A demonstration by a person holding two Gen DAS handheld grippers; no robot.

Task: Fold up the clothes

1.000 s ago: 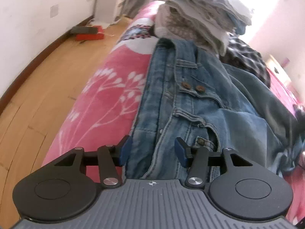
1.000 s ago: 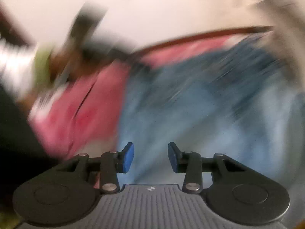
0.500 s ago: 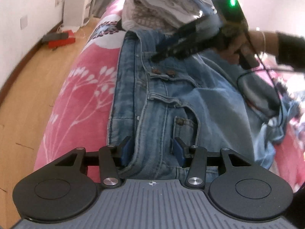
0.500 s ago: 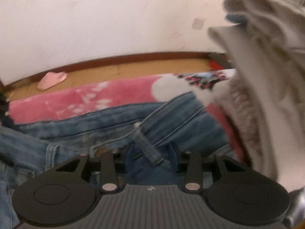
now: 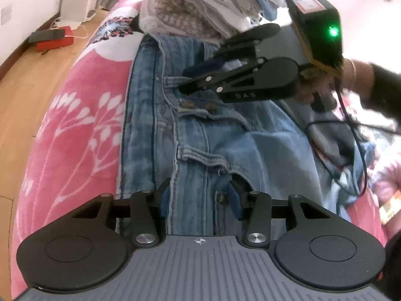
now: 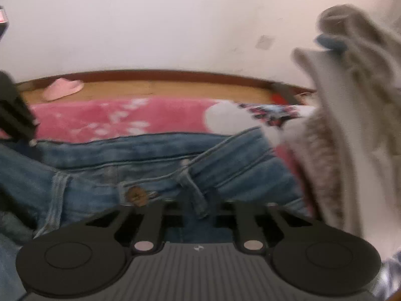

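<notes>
Blue jeans (image 5: 225, 138) lie lengthwise on a pink flowered blanket (image 5: 75, 125). My left gripper (image 5: 199, 202) is low over the near part, and its jaws are closing. A flat stretch of denim by a pocket lies between the blue pads (image 5: 235, 205), which do not pinch it. Farther up, my right gripper (image 5: 184, 80), held by a person's hand (image 5: 315, 92), is closing on the waistband. In the right wrist view the jeans (image 6: 100, 155) fill the foreground. There the right gripper (image 6: 195, 208) has its fingers drawn together on a belt loop beside a brass button (image 6: 136, 195).
A tall pile of folded pale clothes (image 5: 200, 7) stands just past the waistband, seen again as the pile (image 6: 351, 125) at the right. A black cable (image 5: 351, 130) trails over dark garments. On the wooden floor are a red box (image 5: 54, 41) and a pink slipper (image 6: 62, 90).
The right gripper swung in from the right, came down onto the waistband and drew its jaws together on the denim. The left gripper moved a little forward and down, and its jaws narrowed.
</notes>
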